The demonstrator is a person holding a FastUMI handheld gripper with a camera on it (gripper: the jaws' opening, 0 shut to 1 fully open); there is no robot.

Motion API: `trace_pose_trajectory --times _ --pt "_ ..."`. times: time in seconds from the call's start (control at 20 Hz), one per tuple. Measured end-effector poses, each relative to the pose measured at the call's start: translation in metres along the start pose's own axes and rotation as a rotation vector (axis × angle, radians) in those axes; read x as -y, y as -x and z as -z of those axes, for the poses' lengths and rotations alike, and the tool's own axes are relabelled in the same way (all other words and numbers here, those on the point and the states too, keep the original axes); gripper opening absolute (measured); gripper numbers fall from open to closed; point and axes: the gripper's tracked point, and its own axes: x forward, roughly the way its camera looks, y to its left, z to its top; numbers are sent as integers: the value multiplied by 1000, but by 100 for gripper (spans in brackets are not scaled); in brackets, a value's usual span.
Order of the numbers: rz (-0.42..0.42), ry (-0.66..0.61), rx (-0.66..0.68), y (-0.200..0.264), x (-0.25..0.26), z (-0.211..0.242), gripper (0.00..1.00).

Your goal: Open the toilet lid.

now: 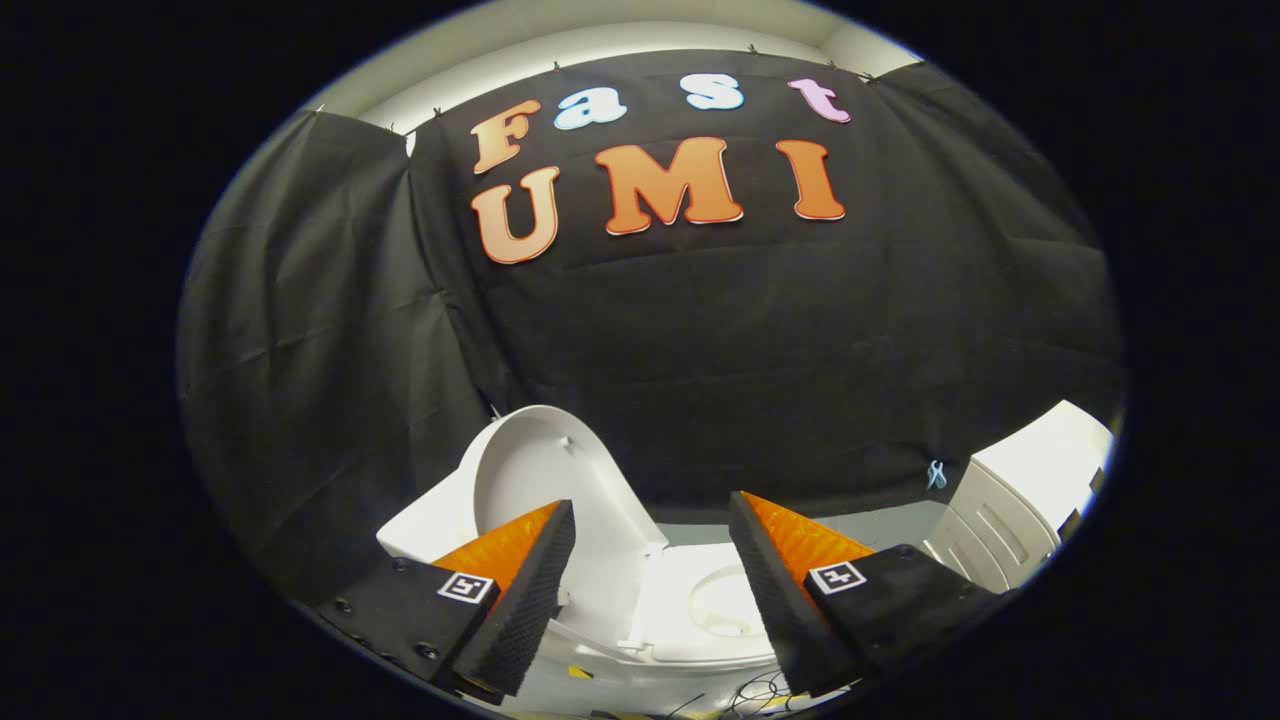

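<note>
The gripper (650, 560) hangs open, holding nothing, above the toilet (690, 610). The lid (545, 475) stands raised at left; a stray nudge could likely drop it.

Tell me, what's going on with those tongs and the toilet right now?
Tongs open, holding nothing. Toilet lid raised upright, beyond the left finger; seat down, bowl showing. White cabinet off to the right, nothing blocking.

Toilet lid (545, 480) and seat (700, 610): smooth glossy plastic. Open gripper (652, 520) fingers (530, 590): rough textured pads. White cabinet (1020, 510): smooth, matt.
</note>
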Motion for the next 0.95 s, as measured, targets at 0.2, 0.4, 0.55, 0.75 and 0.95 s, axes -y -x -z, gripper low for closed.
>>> trace_pose_trajectory --times 0.2,0.4,0.55,0.75,0.95 --pt "33 14 38 16 40 -34 99" --pt "73 59 92 41 73 -71 99" --pt "107 89 131 62 92 -91 98" --pt "122 100 155 76 101 -102 98" --pt "125 101 157 77 102 -99 98"
